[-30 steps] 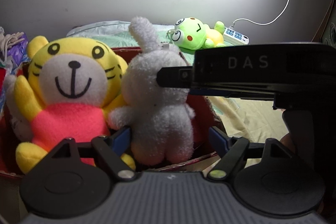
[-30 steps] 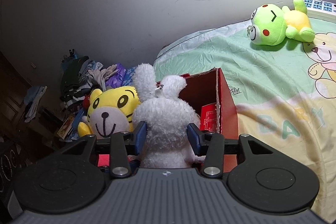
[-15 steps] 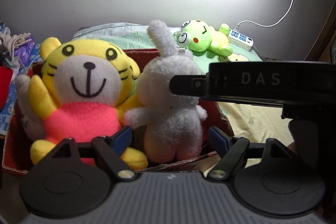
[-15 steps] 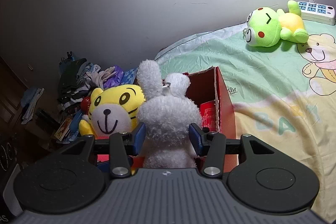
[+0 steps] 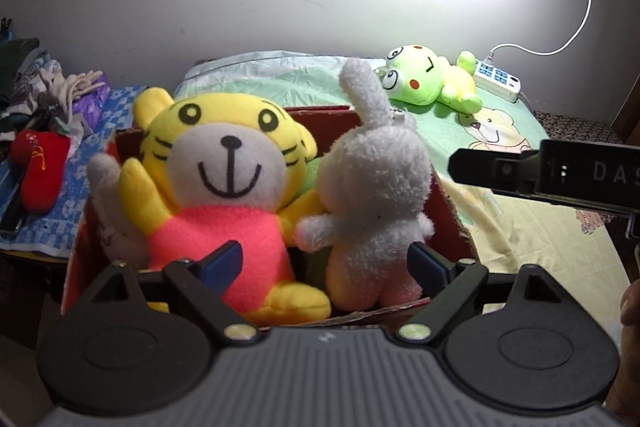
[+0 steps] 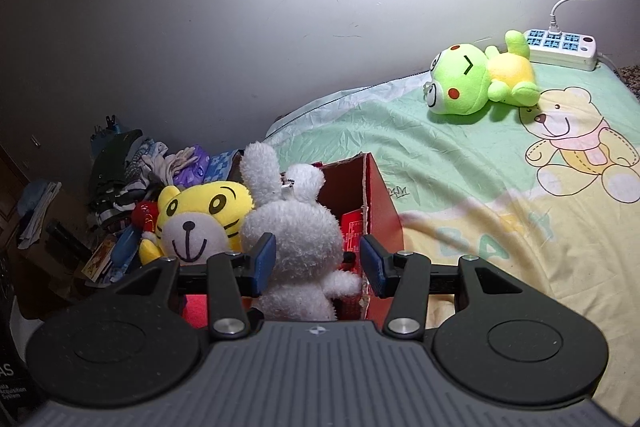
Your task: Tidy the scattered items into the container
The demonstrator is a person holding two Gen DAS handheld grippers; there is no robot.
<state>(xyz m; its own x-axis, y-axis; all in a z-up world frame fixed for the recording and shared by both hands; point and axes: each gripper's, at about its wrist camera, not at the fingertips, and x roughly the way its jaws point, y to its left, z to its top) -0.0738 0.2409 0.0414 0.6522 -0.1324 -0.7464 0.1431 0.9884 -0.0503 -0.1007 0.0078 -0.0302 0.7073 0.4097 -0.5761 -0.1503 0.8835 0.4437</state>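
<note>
Both tongs released, left gripper (image 5: 326, 263) and right gripper (image 6: 318, 263) empty; white rabbit (image 6: 296, 247) upright at red box (image 6: 380, 203) rim, liable to topple out if brushed; green frog (image 6: 476, 83) outstanding.

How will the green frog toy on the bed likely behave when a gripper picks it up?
The green frog looks like stuffed plush, so it should squash between the fingers and probably weigh little for its bulk. Its fuzzy fabric likely grips well rather than slipping. Lying on its side on the bed sheet, it seems unlikely to roll, though limbs may flop.
</note>
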